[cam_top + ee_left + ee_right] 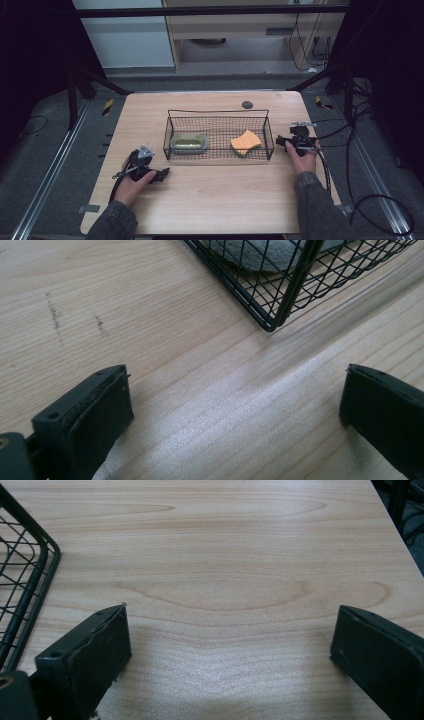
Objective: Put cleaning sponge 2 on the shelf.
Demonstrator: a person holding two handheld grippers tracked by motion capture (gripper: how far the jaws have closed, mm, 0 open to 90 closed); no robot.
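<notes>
A black wire basket (217,111) stands mid-table. Inside it an olive-green dish (189,143) lies at the left and an orange sponge (245,142) at the right. My left gripper (162,175) rests on the wood in front of the basket's left corner, jaws wide apart with bare table between them. In the left gripper view (235,410) the basket corner (280,305) is just ahead, with a greyish object (255,252) behind the mesh. My right gripper (281,142) sits beside the basket's right end. In the right gripper view (230,645) it is open over wood, with the basket (30,575) at the left edge.
The wooden table (210,200) has a round black grommet (247,104) near its back edge. Cables (350,150) trail off the right side to the floor. Dark frame legs stand at both back corners. The table's right edge (395,540) is close to my right gripper.
</notes>
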